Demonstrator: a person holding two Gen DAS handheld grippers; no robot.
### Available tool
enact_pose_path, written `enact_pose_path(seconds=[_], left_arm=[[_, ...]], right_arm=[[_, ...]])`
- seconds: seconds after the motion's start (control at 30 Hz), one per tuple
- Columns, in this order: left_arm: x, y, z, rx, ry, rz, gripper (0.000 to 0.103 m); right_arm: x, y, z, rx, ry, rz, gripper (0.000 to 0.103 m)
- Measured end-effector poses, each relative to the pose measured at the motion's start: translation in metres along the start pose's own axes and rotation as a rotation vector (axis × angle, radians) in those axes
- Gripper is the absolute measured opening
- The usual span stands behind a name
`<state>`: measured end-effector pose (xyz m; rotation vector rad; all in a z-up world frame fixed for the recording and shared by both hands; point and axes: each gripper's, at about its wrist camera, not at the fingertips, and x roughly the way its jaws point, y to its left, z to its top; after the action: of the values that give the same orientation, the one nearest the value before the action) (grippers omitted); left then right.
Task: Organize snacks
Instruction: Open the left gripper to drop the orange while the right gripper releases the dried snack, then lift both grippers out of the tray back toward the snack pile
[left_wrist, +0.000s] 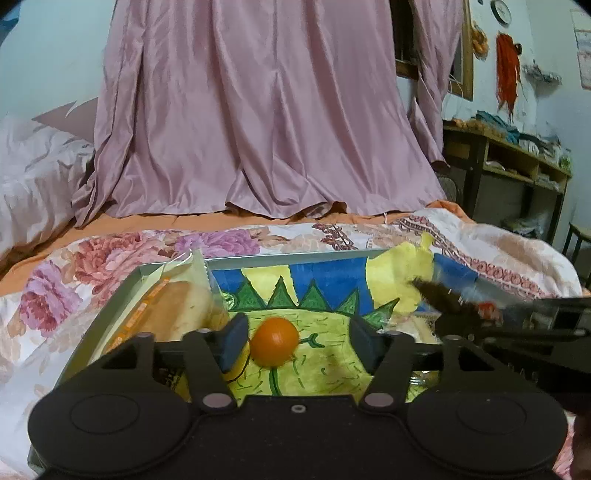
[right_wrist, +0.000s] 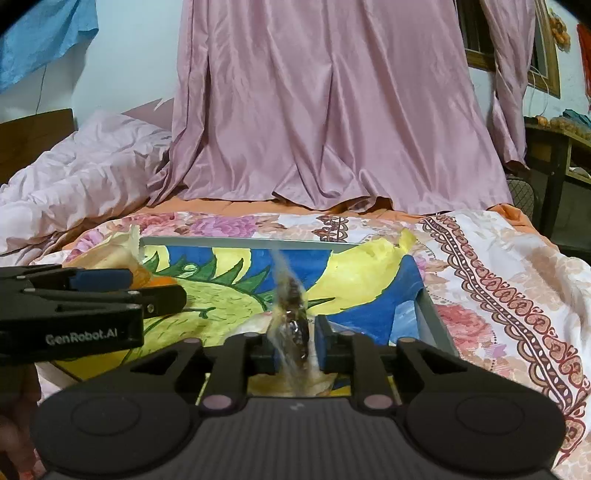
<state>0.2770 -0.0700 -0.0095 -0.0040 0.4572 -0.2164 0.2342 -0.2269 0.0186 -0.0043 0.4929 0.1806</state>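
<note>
Right gripper (right_wrist: 295, 341) pinches a crinkly wrapped snack (right_wrist: 291, 314) at frame centre; left gripper (left_wrist: 297, 341) spread around the orange (left_wrist: 274, 341). Slippery wrapper could slide out, I reckon.

A bed carries everything, spread with a floral sheet (left_wrist: 122, 258) over an orange cover (left_wrist: 155, 221). A grey tray (left_wrist: 110, 299) sits directly on the sheet. A crumpled pale quilt (right_wrist: 74, 177) lies at the left, and a pink curtain's hem (left_wrist: 258, 192) pools at the far side.

Home bedroom, rumpled bedding (right_wrist: 74, 173), pink curtain (left_wrist: 258, 110)
</note>
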Motion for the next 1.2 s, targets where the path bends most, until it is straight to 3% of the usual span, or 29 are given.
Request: enact_pose_path(seconds=[0.43, 0.7, 0.8, 0.93, 1.07, 1.2], left_arm=[[-0.007, 0.005, 0.005, -0.017, -0.008, 0.012, 0.075], [-0.024, 0.011, 0.011, -0.023, -0.019, 0.017, 0.084], [-0.032, 0.012, 0.012, -0.029, -0.018, 0.023, 0.088], [-0.044, 0.015, 0.011, -0.051, -0.018, 0.035, 0.102], [-0.058, 0.023, 0.011, -0.08, -0.018, 0.045, 0.102], [-0.07, 0.032, 0.011, -0.126, -0.007, 0.034, 0.102]], right_arm=[[-0.007, 0.01, 0.003, -0.016, -0.013, 0.036, 0.039], [-0.017, 0.017, 0.005, -0.019, -0.035, 0.044, 0.079], [-0.023, 0.019, 0.006, -0.035, -0.041, 0.041, 0.086], [-0.036, 0.021, 0.008, -0.057, -0.064, 0.019, 0.094], [-0.05, 0.024, 0.009, -0.071, -0.084, 0.009, 0.103], [-0.063, 0.028, 0.008, -0.085, -0.09, 0.021, 0.103]])
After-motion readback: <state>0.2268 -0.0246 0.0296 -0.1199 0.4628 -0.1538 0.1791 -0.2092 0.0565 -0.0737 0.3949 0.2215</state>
